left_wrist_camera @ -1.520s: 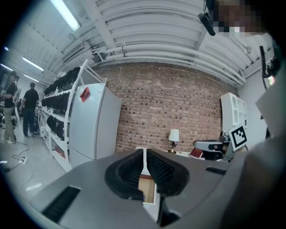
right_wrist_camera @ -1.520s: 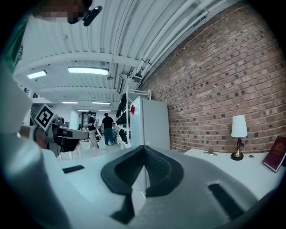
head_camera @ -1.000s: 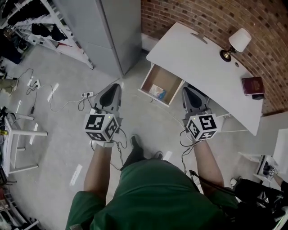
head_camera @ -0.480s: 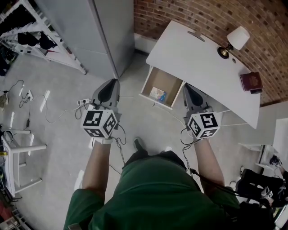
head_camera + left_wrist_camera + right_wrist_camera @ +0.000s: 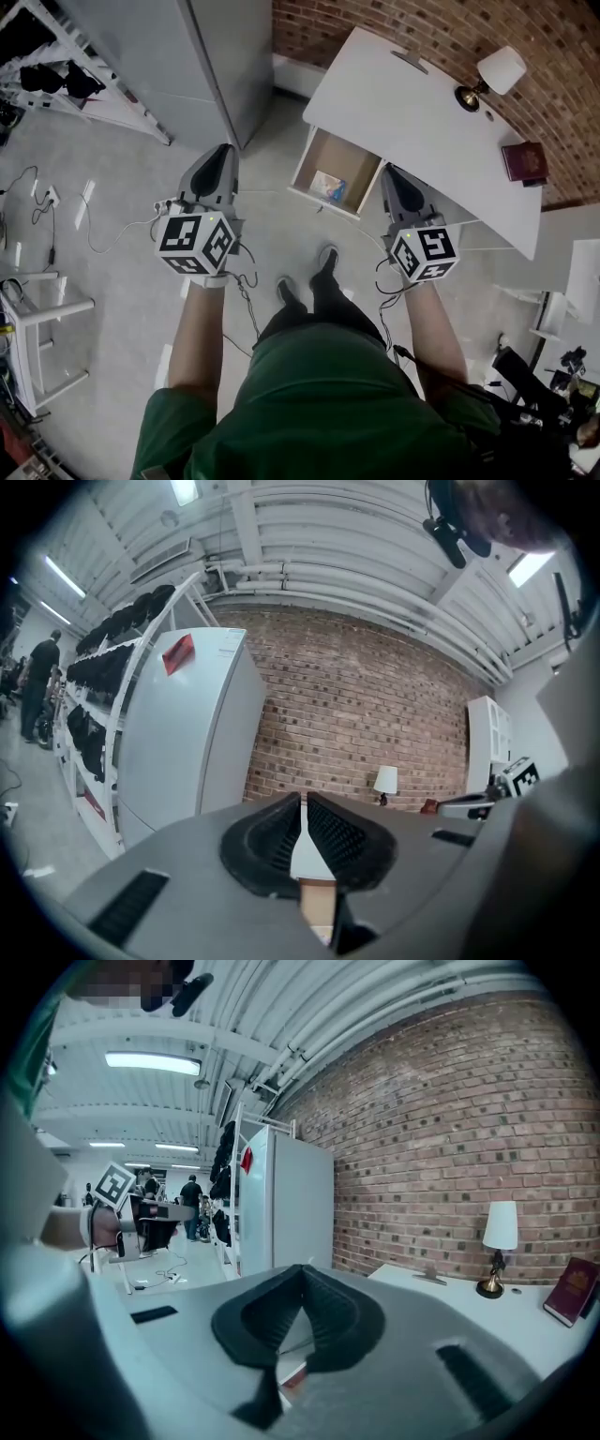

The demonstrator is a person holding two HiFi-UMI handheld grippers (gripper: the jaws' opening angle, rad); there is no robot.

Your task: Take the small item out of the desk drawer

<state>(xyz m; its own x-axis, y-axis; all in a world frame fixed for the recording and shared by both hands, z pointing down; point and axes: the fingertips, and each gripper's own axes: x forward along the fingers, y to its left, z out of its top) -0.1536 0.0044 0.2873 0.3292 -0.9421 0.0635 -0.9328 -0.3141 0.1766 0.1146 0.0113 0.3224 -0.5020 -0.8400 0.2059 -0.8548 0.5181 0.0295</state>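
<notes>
- The grey floor (image 5: 112, 281) is taking up most of the head view, with a brick wall (image 5: 562, 37) running behind the furniture.
- A tall grey cabinet (image 5: 197, 56) is standing left of the white counter (image 5: 412, 122), with a strip of floor showing between them.
- The drawer (image 5: 336, 153) is hanging open from the counter's near edge, facing bare floor.
- The left gripper (image 5: 225, 150) is hovering over the floor, left of the drawer, its jaws pressing together on nothing.
- The right gripper (image 5: 386, 171) is hanging just right of the drawer, its jaws likewise meeting at the tips, empty.
- A lamp (image 5: 497, 70) and a book (image 5: 523, 161) are sitting at the counter's far end.
- The small item (image 5: 329, 186) is lying inside the drawer, near its front.
</notes>
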